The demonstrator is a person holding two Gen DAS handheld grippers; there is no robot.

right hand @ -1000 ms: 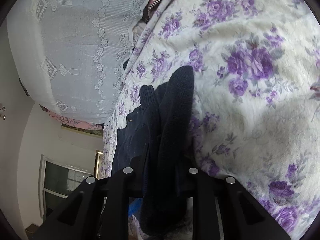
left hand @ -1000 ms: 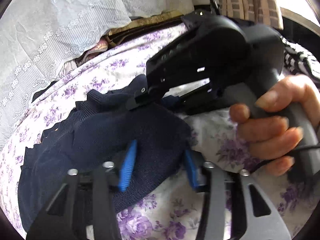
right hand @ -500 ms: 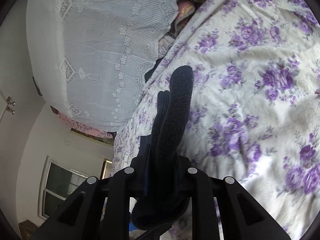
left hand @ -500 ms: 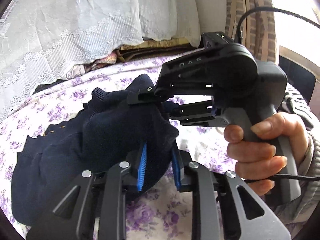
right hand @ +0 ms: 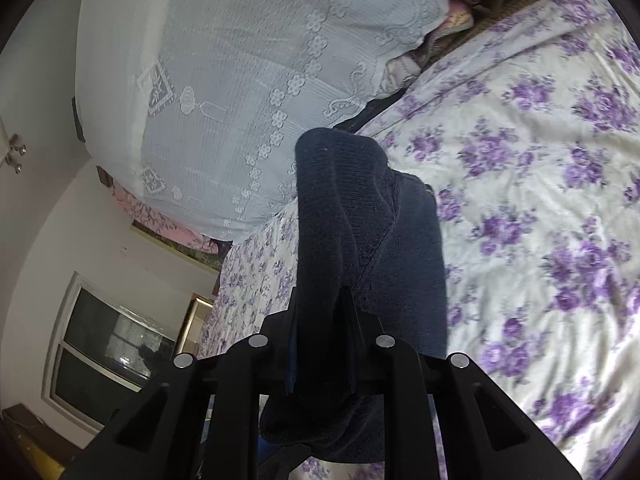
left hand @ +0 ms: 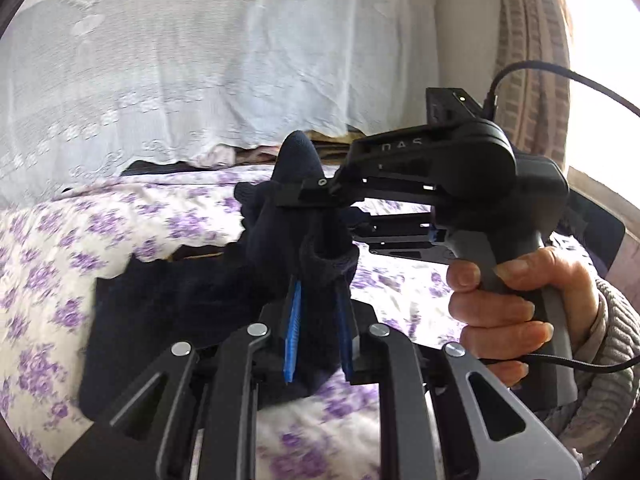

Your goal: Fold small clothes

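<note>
Left gripper (left hand: 318,320): blue pads (left hand: 292,336) closing on a bunched fold of the navy knit (left hand: 180,300), fabric pressed between them. Right gripper (left hand: 316,196) clamped on another bunch of the same knit, held by a hand (left hand: 504,304) in a ribbed sleeve (left hand: 600,380); in its own view the jaws sit tight around a thick dark fold (right hand: 340,240). Knit is lifted at both grips, its lower part hanging down to the floral bedspread (left hand: 60,240) (contact with the bed hard to tell, left view blurred). Lace cover (left hand: 200,60) drapes behind the bed. Curtain (left hand: 532,40) at right, cable (left hand: 560,76) running off the right gripper.
</note>
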